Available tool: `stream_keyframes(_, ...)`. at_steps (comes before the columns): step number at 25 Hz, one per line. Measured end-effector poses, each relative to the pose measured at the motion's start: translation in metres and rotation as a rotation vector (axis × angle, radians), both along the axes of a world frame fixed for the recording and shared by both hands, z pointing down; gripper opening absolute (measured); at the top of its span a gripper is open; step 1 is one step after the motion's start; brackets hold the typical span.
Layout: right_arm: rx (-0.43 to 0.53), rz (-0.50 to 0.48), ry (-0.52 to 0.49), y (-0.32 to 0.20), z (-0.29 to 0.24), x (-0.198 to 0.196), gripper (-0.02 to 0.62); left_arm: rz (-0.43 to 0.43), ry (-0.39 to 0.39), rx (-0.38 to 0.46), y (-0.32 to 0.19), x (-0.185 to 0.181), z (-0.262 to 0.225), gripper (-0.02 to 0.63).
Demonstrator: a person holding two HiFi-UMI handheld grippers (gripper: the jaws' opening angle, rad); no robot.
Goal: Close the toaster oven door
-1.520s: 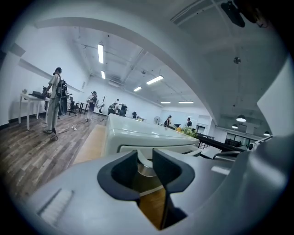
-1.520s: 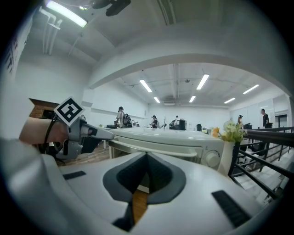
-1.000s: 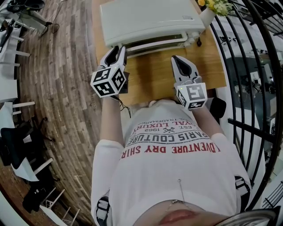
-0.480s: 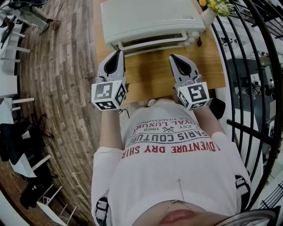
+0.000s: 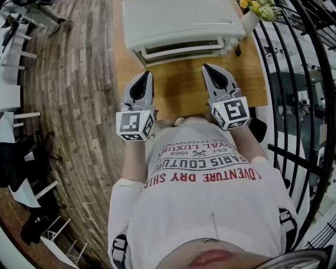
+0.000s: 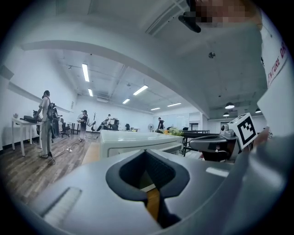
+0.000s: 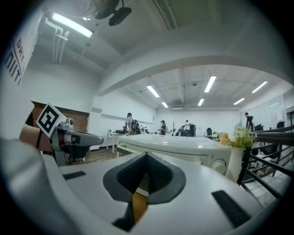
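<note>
The white toaster oven [image 5: 178,21] stands at the far end of the wooden table [image 5: 178,92]. Its door [image 5: 181,51] stands up against the front and looks closed. My left gripper [image 5: 146,74] hovers over the table a short way in front of the oven's left corner. Its jaws have just been closing and are now shut with nothing between them. My right gripper [image 5: 206,66] points at the oven's right half, also shut and empty. The left gripper [image 6: 146,151] faces the oven [image 6: 133,140] in its own view. So does the right gripper [image 7: 147,153], with the oven [image 7: 183,147] ahead of it.
A white vase of yellow flowers [image 5: 249,16] stands at the oven's right corner; the right gripper view shows the vase [image 7: 236,156] too. A black metal railing [image 5: 304,79] runs along the right. Wooden floor [image 5: 73,79] lies left, with white desks and chairs [image 5: 16,63] beyond.
The left gripper has drawn back from the oven toward the person and its jaws have closed. The door, slightly ajar a second ago, now stands up. The right gripper has hardly moved.
</note>
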State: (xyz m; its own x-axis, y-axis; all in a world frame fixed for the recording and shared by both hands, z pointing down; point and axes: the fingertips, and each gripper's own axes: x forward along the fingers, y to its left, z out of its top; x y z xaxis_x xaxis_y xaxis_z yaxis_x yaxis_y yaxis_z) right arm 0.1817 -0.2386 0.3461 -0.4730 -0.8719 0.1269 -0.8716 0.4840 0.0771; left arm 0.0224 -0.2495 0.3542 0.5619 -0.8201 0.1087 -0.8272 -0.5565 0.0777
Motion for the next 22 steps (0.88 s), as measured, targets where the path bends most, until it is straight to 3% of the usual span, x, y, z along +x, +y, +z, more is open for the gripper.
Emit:
stream_keyframes(15, 0.023, -0.037, -0.008, 0.012, -0.002, -0.001, -0.012, 0.062, -0.051, 0.018, 0.006, 0.013, -0.01, 0.011)
stream_keyframes(22, 0.032, -0.038, 0.001, 0.016, -0.003, -0.007, -0.012, 0.048, -0.021, 0.005, 0.011, 0.003, -0.015, 0.011)
